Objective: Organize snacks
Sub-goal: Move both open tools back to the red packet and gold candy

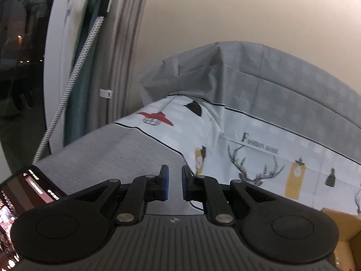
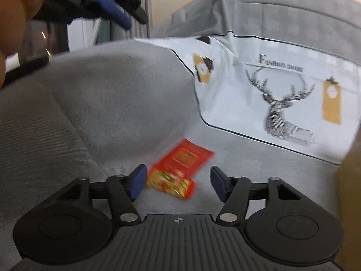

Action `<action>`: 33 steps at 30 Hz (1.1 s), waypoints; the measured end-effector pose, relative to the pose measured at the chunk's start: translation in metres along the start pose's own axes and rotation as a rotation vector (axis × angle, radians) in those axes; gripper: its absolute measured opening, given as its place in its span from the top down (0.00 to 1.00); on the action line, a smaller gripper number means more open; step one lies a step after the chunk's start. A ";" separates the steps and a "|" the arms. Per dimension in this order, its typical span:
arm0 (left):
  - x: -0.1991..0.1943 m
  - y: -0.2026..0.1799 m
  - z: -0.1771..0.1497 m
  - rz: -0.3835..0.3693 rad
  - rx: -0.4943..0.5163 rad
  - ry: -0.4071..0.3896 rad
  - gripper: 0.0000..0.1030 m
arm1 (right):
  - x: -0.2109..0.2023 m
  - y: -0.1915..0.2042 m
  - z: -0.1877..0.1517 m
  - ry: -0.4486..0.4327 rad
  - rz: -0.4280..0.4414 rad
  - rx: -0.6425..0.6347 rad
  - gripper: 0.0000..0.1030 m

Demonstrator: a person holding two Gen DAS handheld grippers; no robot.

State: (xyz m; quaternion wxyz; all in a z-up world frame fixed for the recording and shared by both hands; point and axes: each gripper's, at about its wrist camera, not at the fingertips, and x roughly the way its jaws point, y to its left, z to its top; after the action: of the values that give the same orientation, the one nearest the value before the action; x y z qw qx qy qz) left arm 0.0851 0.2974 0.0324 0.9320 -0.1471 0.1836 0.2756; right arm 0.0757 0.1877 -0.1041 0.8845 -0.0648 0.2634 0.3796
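Observation:
A red and gold snack packet lies flat on the grey sofa seat. My right gripper is open and hovers just above the packet's near end, one finger on each side, holding nothing. My left gripper is held higher over the grey seat; its blue pads stand a narrow gap apart with nothing between them. It also shows in the right wrist view at the top left, raised above the sofa.
A white cloth printed with a deer covers the sofa on the right. A cardboard box sits at the lower right, its edge also in the right wrist view. A lit phone is at the left. Curtains hang behind.

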 end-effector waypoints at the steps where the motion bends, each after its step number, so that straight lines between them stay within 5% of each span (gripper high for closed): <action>1: -0.001 0.002 0.000 0.015 -0.001 -0.009 0.88 | 0.002 0.002 -0.001 -0.013 0.011 -0.003 0.25; 6: 0.002 0.009 0.002 0.069 0.046 -0.021 0.87 | 0.013 0.009 0.006 -0.016 0.025 -0.054 0.22; 11: 0.005 0.015 0.001 0.052 0.037 0.009 0.87 | 0.036 0.002 0.003 0.084 0.056 -0.049 0.24; 18: 0.005 0.017 0.001 0.035 0.019 0.013 0.87 | 0.037 0.002 -0.013 0.103 0.082 -0.095 0.65; 22: 0.005 0.023 0.003 0.017 -0.014 0.010 0.87 | 0.024 0.001 -0.017 0.068 0.052 -0.114 0.69; 28: 0.018 0.026 -0.002 -0.125 -0.043 0.113 0.87 | -0.014 -0.010 -0.018 0.066 -0.089 0.021 0.70; 33: 0.028 -0.013 -0.037 -0.229 0.120 0.258 0.88 | -0.061 -0.027 -0.006 0.206 -0.157 0.190 0.70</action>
State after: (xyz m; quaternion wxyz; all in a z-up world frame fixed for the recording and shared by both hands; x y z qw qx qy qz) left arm 0.1051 0.2862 -0.0098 0.9331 -0.1453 0.3001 0.1349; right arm 0.0570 0.1277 -0.0803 0.8819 -0.0399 0.3813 0.2743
